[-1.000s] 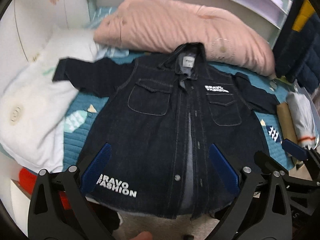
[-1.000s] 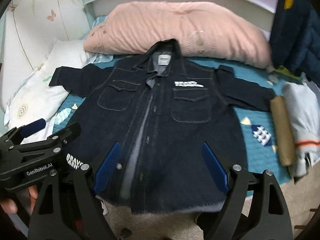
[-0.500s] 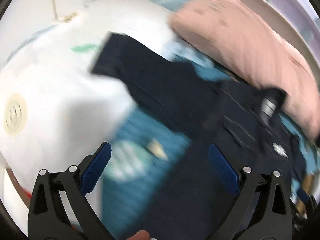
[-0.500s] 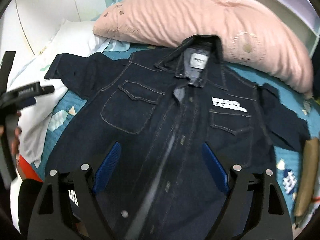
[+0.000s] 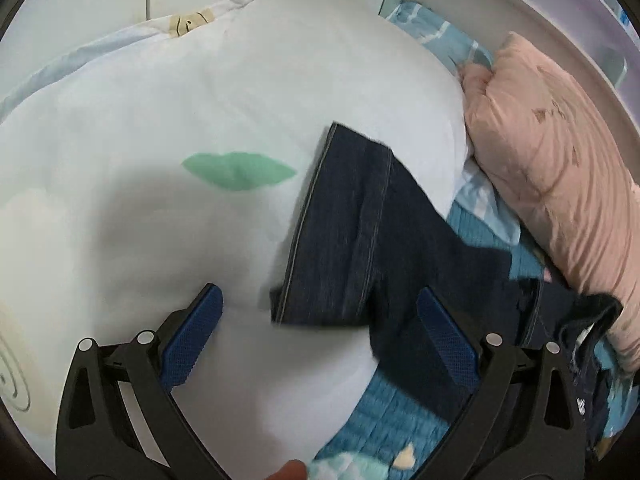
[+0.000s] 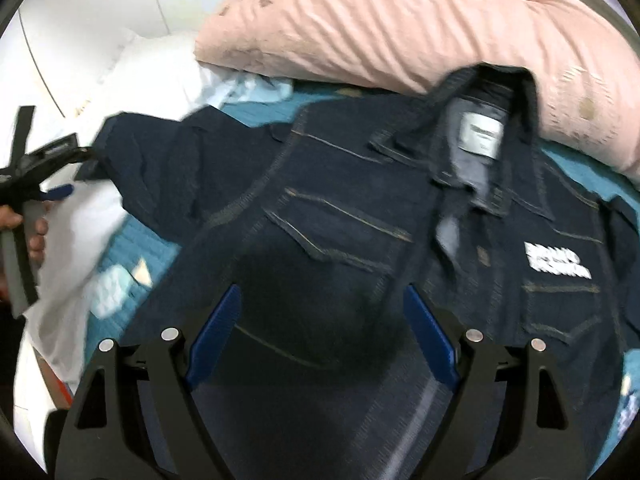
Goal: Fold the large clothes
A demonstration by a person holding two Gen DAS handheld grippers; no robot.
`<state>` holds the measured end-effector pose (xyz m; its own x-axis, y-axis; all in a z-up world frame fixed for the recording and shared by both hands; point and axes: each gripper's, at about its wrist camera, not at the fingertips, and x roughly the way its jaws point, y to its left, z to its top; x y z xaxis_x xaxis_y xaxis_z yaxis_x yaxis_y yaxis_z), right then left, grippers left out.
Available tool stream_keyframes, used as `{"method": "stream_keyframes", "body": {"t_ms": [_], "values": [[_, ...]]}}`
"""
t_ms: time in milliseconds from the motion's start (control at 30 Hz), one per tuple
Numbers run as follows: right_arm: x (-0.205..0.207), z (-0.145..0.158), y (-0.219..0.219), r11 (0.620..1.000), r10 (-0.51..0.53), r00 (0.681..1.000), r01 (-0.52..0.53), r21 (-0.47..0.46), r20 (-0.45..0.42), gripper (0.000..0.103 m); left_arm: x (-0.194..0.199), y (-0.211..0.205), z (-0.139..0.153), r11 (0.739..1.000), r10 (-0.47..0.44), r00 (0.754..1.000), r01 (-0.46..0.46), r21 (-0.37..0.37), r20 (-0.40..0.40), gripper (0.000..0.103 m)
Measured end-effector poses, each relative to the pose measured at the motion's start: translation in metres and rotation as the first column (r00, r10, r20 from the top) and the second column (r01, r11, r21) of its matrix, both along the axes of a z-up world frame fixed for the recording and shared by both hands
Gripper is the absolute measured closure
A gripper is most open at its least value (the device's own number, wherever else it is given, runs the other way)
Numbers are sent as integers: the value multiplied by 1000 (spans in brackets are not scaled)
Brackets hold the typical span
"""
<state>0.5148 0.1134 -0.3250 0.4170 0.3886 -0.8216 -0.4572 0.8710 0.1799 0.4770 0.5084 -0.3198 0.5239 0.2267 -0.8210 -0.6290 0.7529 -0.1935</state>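
A dark denim jacket (image 6: 360,240) lies spread front-up on the bed, collar toward the pink pillow. Its one sleeve (image 5: 352,232) reaches out over a white pillow, cuff end at the left. My left gripper (image 5: 320,324) hovers open just above that cuff, the blue pads on either side of it, not pressing. The same left gripper (image 6: 52,184) shows at the left edge of the right wrist view, held by a hand. My right gripper (image 6: 322,328) stands open low over the jacket's chest, below the left chest pocket, with nothing pinched.
A white pillow (image 5: 160,140) with a green mark lies under the sleeve. A pink pillow (image 6: 400,28) runs along the headboard behind the collar. Teal quilted bedding (image 5: 392,420) shows beside the jacket. A white wall panel (image 6: 80,8) stands at the left.
My left gripper swung away from the jacket's hem leftward to the sleeve cuff on the white pillow. My right gripper moved forward and lower, from the hem up over the chest.
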Motion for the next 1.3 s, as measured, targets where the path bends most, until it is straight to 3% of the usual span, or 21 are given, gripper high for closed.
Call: {"method": "stream_keyframes", "body": {"t_ms": [33,67,100,133,200,333,400,533,600,667,800,900,967,1067,1200,1300], "values": [[4,-1,4,1000,0,1000,0,12,-2,29,3,2,1,1000,-2,1000,2,-1,7,6],[10,-4,10,999,13,1000,-13,35,-17,52,6,3,2,1000,-10,1000,9,10,11,11],[15,-6,15,998,23,999,-21,52,-34,69,8,3,3,1000,-14,1000,14,28,10,31],[22,-9,22,997,29,998,-25,69,-58,72,11,2,2,999,-21,1000,21,33,3,41],[31,-13,35,994,47,996,-39,101,-80,84,15,6,0,998,-49,999,49,26,4,50],[47,-22,66,983,102,989,-83,165,-111,98,15,8,-1,993,-108,994,107,45,9,68],[51,-29,80,977,125,984,-100,190,-124,100,14,7,1,989,-143,989,141,53,40,89],[55,-43,107,970,162,974,-128,208,-156,102,5,-6,23,978,-198,974,189,91,111,95],[58,-57,115,980,151,971,-121,161,-187,103,0,-14,37,973,-224,963,212,96,151,96],[65,-72,116,981,133,963,-94,171,-233,103,-6,-26,56,966,-253,946,237,99,201,96],[70,-74,113,976,129,955,-74,206,-266,103,-14,-62,99,943,-332,893,313,111,303,96],[72,-65,94,951,117,950,-24,307,-290,99,-11,-101,126,924,-383,851,358,136,360,96],[68,-51,69,951,82,959,6,310,-271,99,-3,-137,138,902,-428,816,414,123,388,96],[60,-34,21,960,33,974,32,279,-224,99,15,-195,140,880,-464,789,460,114,402,96],[52,-20,-73,964,-103,979,142,225,-177,99,45,-259,121,857,-489,779,512,51,392,96],[43,-15,-145,967,-189,973,207,149,-130,98,72,-311,92,843,-509,788,538,14,346,96]]}}
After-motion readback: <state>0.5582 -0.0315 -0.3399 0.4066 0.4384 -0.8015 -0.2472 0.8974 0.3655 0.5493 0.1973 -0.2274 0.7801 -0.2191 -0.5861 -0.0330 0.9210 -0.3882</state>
